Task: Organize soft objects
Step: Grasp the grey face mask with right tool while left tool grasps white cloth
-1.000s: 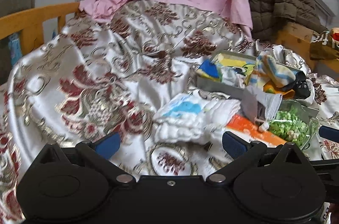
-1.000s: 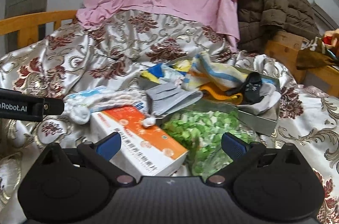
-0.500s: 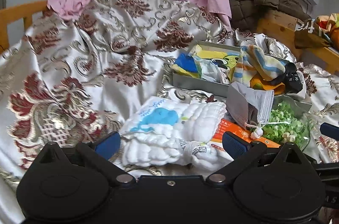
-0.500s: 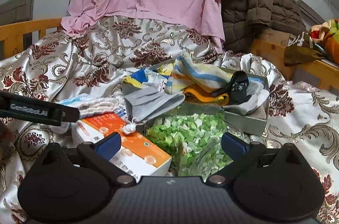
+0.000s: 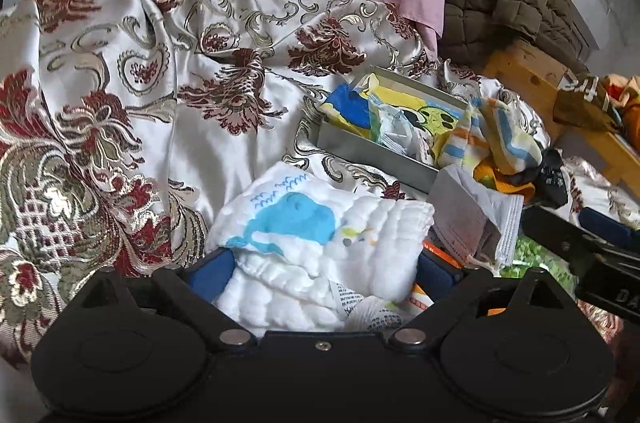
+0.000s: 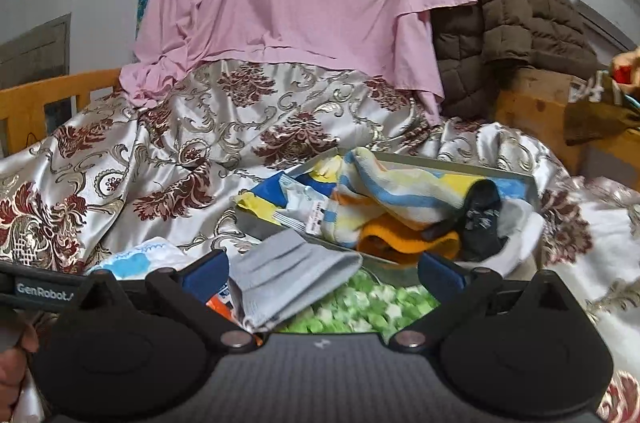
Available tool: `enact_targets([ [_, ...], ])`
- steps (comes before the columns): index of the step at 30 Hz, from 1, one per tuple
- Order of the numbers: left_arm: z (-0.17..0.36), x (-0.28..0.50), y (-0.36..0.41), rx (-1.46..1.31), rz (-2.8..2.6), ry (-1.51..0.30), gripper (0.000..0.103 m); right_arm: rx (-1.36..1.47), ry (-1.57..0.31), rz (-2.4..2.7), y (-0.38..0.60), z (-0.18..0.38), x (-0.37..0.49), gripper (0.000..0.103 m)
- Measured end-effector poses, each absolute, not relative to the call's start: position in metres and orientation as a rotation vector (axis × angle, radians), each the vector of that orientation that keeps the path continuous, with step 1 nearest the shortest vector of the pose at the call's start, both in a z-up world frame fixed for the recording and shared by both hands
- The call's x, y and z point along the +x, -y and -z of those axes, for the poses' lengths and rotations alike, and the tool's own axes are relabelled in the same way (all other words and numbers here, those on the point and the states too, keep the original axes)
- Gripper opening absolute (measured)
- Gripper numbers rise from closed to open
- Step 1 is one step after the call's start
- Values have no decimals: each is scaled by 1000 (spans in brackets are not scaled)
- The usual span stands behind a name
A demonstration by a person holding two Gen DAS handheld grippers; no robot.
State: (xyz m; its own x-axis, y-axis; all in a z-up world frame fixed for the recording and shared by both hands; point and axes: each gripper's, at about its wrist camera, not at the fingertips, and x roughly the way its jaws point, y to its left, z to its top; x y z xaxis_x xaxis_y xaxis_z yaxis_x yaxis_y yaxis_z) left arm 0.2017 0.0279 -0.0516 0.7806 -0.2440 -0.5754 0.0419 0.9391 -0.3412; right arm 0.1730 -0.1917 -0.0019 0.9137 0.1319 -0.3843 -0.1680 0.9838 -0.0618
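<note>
Lying together: one towel (image 5: pixel 320 243), one mask (image 5: pixel 476 219).

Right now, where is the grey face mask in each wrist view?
Left wrist: grey face mask sits right of centre, just right of the white whale cloth.
Right wrist: it lies at lower centre, between the gripper's fingers, over the green bag.
Shared landmark: the grey tray behind it.

A brown quilted coat (image 6: pixel 508 7) drapes what looks like a wooden bench (image 6: pixel 536 103).
</note>
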Motion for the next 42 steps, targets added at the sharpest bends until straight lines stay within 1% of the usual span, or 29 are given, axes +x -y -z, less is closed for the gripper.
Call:
enact_targets([
  [5, 55, 204, -28, -330, 168, -661, 91, -147, -405, -165, 181, 3, 195, 103],
  [12, 58, 203, -32, -359, 188, -658, 90, -185, -479, -177, 169, 14, 213, 102],
  [16, 59, 202, -34, -375, 198, -657, 86, -169, -497, -184, 169, 19, 216, 102],
  [18, 59, 202, -34, -381, 201, -657, 84, -171, -501, -183, 169, 21, 217, 98],
  [20, 59, 202, -36, -389, 201, -659, 83, -176, -509, -188, 168, 23, 217, 91],
  [27, 59, 200, -36, -391, 197, -657, 82, -199, -503, -205, 163, 26, 213, 80],
  [28, 59, 200, -36, -394, 197, -657, 79, -203, -502, -204, 163, 25, 212, 79],
  [30, 58, 200, -38, -401, 180, -662, 68, -213, -500, -210, 161, 25, 212, 74],
  [31, 58, 201, -38, -394, 169, -673, 60, -217, -500, -214, 161, 25, 211, 70],
  [36, 58, 201, -34, -353, 169, -677, 54, -251, -499, -226, 155, 26, 207, 55],
  [39, 58, 202, -31, -313, 153, -688, 50, -271, -511, -231, 152, 28, 207, 41],
  [40, 58, 202, -31, -309, 148, -689, 48, -277, -512, -228, 151, 28, 207, 40],
  [42, 58, 202, -32, -311, 142, -694, 47, -285, -509, -224, 151, 29, 207, 32],
])
